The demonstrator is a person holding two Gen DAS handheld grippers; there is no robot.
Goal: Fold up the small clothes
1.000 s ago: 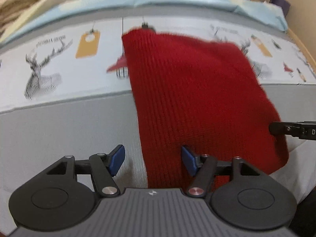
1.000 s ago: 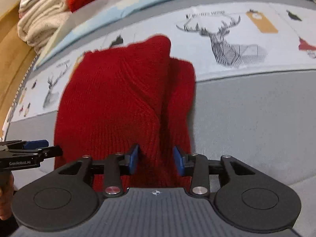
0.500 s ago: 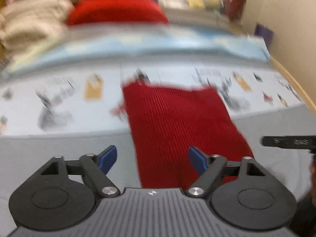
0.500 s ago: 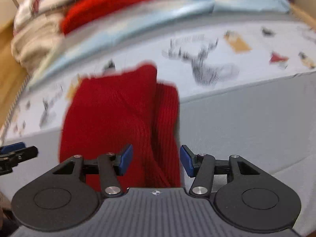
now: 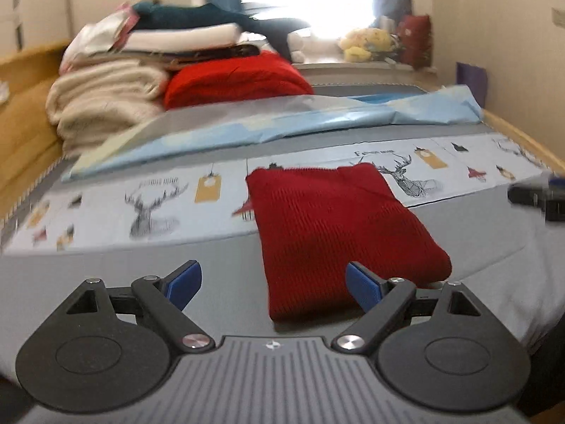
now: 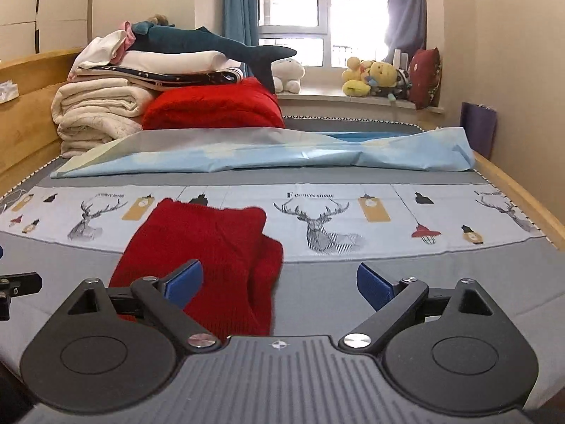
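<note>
**Both grippers lifted back from the folded sweater**

Your left gripper (image 5: 273,284) is spread wide with nothing between its blue pads; a second ago the gap was narrower and sat low at the near edge of the red sweater (image 5: 339,226). Your right gripper (image 6: 279,282) is also apart and empty, where a second ago its pads stood close together over the sweater's near fold.

The sweater lies folded on the bed (image 6: 388,282), its far edge over the printed deer strip (image 6: 317,219) and its near part on the grey sheet. In the right wrist view the sweater (image 6: 212,258) sits left of the gap between your right gripper's pads, with a second layer showing along its right side. It has kept its place against the deer strip.

Both views have risen: earlier the sweater filled most of each picture, and now you see beyond it the light blue sheet (image 6: 282,155), the stack of folded blankets (image 6: 99,109) with the red bundle (image 6: 215,106) beside it, and the window sill with soft toys (image 6: 374,77).

The tip of your left gripper shows at the left edge of the right wrist view, beside the sweater and apart from it.
</note>
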